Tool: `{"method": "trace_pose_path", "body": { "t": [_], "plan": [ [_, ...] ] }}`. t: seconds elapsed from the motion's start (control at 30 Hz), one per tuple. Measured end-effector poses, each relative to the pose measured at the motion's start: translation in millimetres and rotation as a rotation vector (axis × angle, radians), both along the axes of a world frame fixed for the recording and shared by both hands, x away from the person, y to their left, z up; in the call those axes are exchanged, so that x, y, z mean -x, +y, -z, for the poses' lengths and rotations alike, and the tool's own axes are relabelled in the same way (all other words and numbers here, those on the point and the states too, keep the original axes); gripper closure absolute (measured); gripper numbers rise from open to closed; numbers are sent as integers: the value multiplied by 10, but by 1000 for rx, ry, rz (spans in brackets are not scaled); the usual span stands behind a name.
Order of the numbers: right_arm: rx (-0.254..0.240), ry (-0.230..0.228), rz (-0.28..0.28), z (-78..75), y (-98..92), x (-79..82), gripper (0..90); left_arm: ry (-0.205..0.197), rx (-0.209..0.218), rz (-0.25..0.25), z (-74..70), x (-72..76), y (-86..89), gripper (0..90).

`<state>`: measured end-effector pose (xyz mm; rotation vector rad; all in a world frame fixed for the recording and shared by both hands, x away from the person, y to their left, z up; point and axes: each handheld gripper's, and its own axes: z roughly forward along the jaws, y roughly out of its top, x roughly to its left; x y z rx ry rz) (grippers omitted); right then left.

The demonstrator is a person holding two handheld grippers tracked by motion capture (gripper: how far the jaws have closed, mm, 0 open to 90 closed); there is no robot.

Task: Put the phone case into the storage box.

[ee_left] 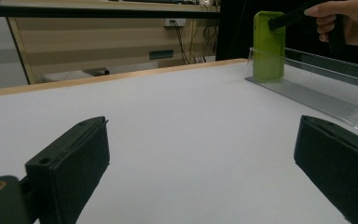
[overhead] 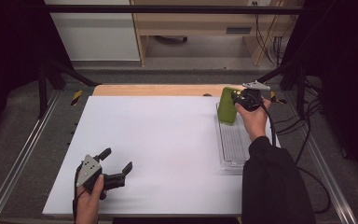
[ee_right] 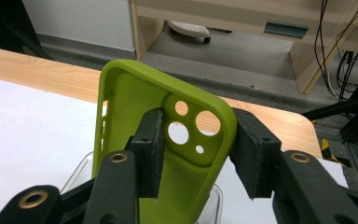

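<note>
Standing in one clear tray, one green phone case, two grippers

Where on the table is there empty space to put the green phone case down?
The white tabletop is bare between the left gripper near the front edge and the clear tray at the right. It is crowded only at the tray's far end, where the right gripper is at the green phone case.

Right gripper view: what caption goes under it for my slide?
Right gripper jaws straddle the camera corner of an upright green phone case over a clear tray.
</note>
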<state>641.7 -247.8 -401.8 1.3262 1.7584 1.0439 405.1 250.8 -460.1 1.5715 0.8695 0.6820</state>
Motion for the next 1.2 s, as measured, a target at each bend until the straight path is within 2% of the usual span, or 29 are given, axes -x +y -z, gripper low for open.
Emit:
{"method": "trace_pose_path", "body": {
  "t": [0.43,0.67,1.2],
  "plan": [
    [13,0,7,-4,63,-36,517,-2,-1,4,-4,6,-4,29],
    [18,8,38,0,43,-39,399,-3,-2,6,-6,9,-8,29],
    [5,7,53,-53,15,-6,287,-6,-1,3,-10,13,2,29]
  ]
}}
